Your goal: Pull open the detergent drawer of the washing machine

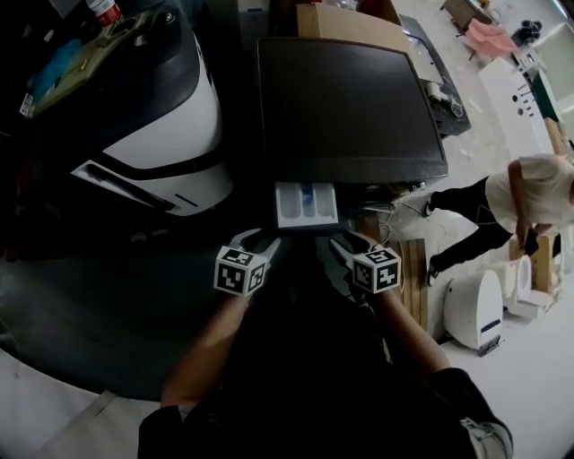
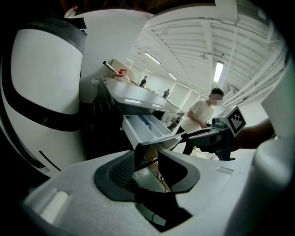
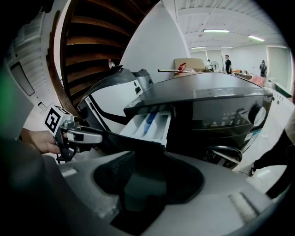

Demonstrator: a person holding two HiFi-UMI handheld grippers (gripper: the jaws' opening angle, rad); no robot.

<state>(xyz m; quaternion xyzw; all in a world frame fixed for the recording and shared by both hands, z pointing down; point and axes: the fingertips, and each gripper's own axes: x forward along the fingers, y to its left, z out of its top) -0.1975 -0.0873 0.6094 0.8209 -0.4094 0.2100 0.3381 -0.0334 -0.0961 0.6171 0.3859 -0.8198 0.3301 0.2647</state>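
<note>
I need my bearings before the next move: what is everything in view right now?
washing machine: one, dark, centre
detergent drawer: one, white with blue insert, pulled out of the machine's front
rounded appliance: one, white and black, left of the washing machine
cardboard box: one, brown, behind the washing machine
person: one, pale top, far right, bending
left gripper: one, pale grey, open and empty, near the drawer's left corner
right gripper: one, pale grey, open and empty, near the drawer's right corner
</note>
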